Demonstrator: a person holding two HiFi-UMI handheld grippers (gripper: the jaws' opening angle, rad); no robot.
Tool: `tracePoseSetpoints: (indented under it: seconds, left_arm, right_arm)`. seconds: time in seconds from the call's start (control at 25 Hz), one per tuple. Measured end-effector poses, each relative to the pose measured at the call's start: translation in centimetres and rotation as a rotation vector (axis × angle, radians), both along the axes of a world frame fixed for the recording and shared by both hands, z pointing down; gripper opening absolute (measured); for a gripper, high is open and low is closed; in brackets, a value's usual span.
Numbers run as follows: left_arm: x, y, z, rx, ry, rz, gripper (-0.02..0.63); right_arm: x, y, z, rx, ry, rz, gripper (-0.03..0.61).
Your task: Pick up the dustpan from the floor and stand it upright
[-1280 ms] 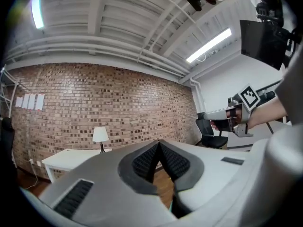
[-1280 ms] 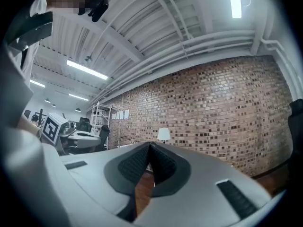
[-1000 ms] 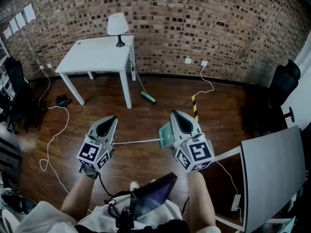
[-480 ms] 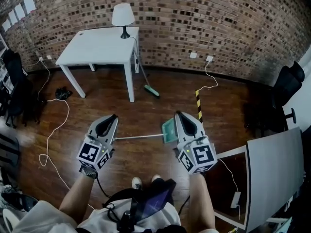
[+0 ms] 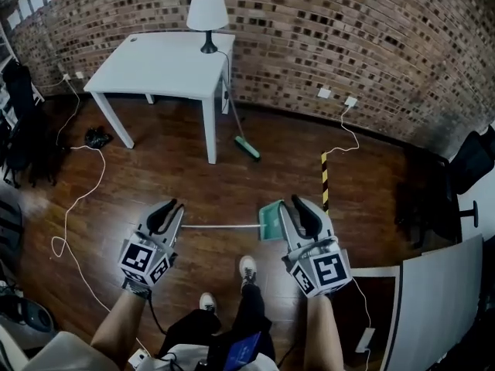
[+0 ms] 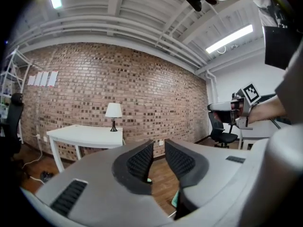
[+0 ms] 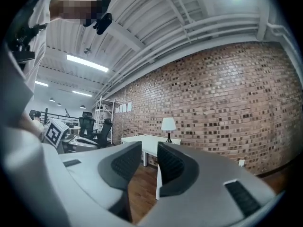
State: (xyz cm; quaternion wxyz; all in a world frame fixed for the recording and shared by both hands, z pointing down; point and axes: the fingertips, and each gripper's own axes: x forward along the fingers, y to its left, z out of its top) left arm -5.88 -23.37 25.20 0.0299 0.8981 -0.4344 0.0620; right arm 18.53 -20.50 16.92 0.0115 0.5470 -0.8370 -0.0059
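**A:** Where was the dustpan (image 5: pixel 270 221)?

**B:** Low in the middle of the head view, lying flat on the wooden floor (image 5: pixel 193 168), just above the person's shoes (image 5: pixel 247 267).

**A:** Which way did it run?

**B:** Its long axis ran straight across the frame, left to right. The thin pale handle (image 5: pixel 220 226) pointed to the left of the frame, and the green pan sat at the right end.

**A:** And the claws?

**B:** The left claw (image 5: pixel 170 207) was just beside the handle's tip. The right claw (image 5: pixel 297 203) was against the pan's right edge and hid part of it. I could not tell from above whether either one touched the dustpan.

**A:** Spread or pressed together?

**B:** Both were spread, and both had just been opening. In the left gripper view the ribbed pads stood apart with a narrow gap. Only floor showed through it, with a bit of green low and to the right of the pads. In the right gripper view the pads also stood apart, with nothing pinched between them.

**A:** What else was there?

**B:** At the upper left, a white counter (image 5: pixel 166 64) stood against the brick wall (image 5: pixel 348 29) with a lamp (image 5: pixel 208 14) on it. A green-headed broom (image 5: pixel 247 148) leaned at the counter's right leg, well apart from the dustpan.
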Motion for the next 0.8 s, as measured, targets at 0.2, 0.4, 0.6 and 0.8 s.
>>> tracePoseSetpoints:
  seconds: [0.2,0.4,0.6,0.8]
  left_arm:
    - [-1.6,-3.2,10.0,-0.122,0.015,-0.138,0.107]
    - [-4.3,-3.9,23.2,-0.271,-0.007,-0.228,0.121]
    - [-6.2,-5.5,36.2,-0.396,-0.031,-0.287,0.138]
    - [-7.3,-7.3,48.9,-0.494,-0.007,-0.347,0.138]
  right_arm:
    - [0.6,-4.8,9.0,-0.041,0.100,-0.082,0.143]
    - [0.0,-7.4,21.9,-0.141,0.165,-0.173,0.166]
    - [-1.0,-10.2,33.8,-0.199,0.164,-0.215,0.166]
    - [-2.6,-12.9,46.1,-0.261,0.198,-0.285,0.166]
